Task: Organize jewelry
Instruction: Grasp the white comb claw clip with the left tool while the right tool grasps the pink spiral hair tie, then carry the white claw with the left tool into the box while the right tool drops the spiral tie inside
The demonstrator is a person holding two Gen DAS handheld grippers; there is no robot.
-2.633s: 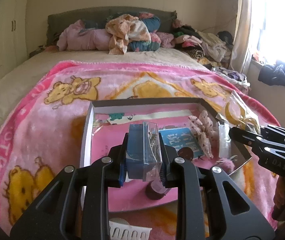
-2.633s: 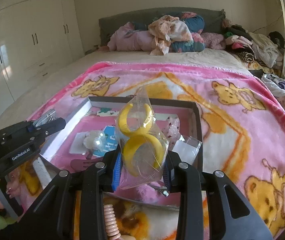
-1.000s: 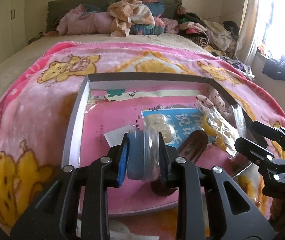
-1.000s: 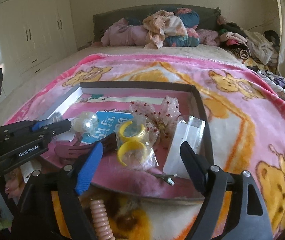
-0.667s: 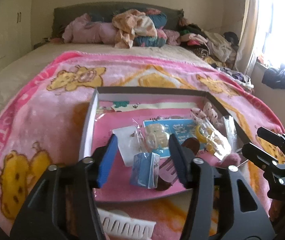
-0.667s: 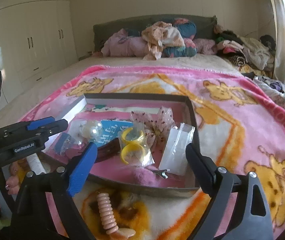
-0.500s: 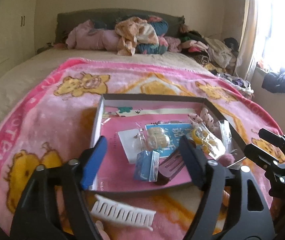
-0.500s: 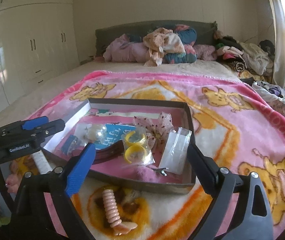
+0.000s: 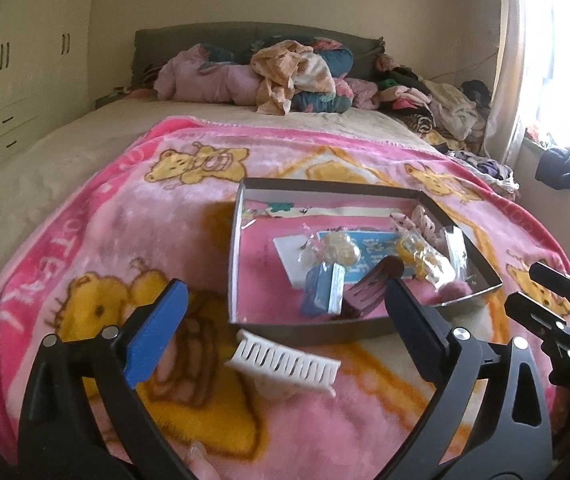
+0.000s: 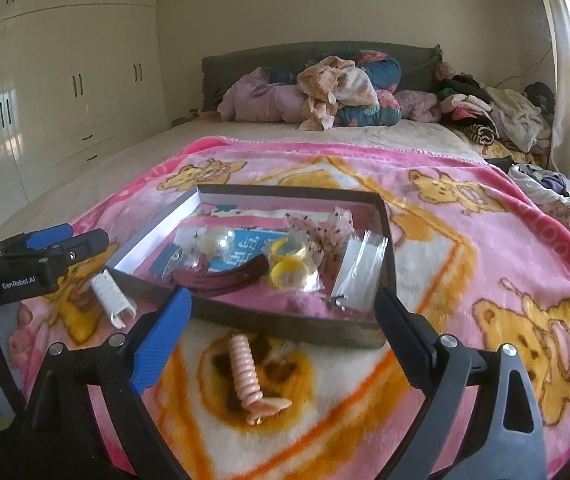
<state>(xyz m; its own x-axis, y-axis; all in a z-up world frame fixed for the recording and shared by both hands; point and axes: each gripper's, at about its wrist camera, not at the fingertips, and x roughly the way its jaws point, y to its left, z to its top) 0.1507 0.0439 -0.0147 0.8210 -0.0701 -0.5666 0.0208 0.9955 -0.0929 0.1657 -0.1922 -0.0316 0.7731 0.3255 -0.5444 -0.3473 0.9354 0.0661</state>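
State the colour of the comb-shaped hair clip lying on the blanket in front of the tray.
White hair clip, clearest in the left wrist view.

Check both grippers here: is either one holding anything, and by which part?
Nothing is held. The left gripper, jaws opening, and the open right gripper both have nothing between their fingers.

- pink bear-print blanket (image 10: pixel 465 248) spread over the bed;
- heap of clothes (image 10: pixel 325 92) against the dark headboard (image 10: pixel 245 60);
- cream wardrobe (image 10: pixel 73 80) at left;
- bright window (image 9: pixel 565 60) at right
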